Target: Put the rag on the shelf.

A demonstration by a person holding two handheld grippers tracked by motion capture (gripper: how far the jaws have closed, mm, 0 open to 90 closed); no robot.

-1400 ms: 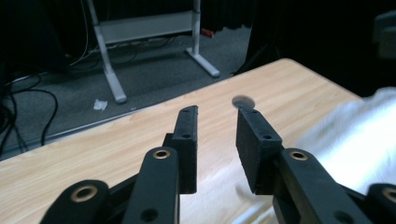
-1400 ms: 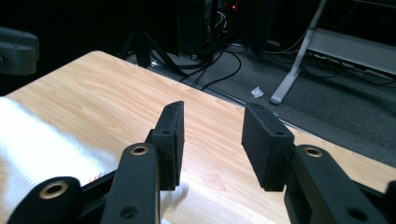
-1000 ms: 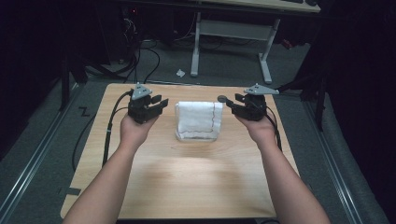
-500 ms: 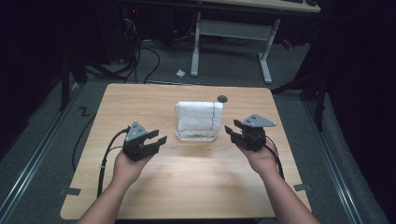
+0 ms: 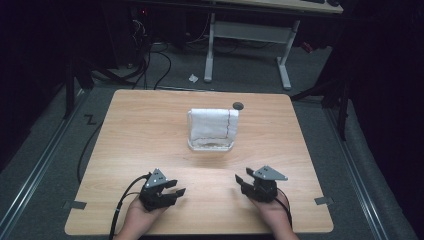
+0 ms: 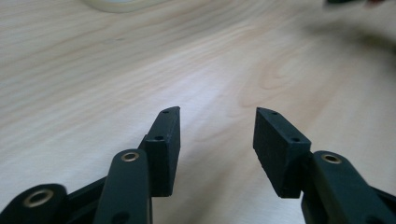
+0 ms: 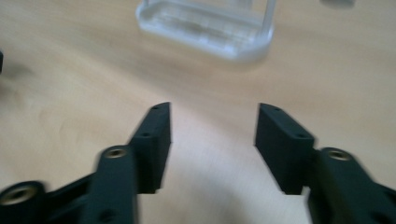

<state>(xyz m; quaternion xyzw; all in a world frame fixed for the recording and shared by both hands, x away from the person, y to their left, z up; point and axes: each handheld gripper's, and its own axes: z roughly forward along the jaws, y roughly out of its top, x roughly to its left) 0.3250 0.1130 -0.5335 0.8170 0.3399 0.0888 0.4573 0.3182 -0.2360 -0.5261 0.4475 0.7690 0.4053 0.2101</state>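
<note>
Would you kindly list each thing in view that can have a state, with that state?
Left gripper: open, nothing between its jaws, low over the table.
Right gripper: open, nothing between its jaws.
Clear container: upright, mid-table, apart from both grippers.
White towel: folded, draped over the container.

Two tools (image 5: 172, 189) (image 5: 243, 180), one towel-filled clear container (image 5: 212, 131), one dark disc (image 5: 238, 105), one table (image 5: 140, 130)
</note>
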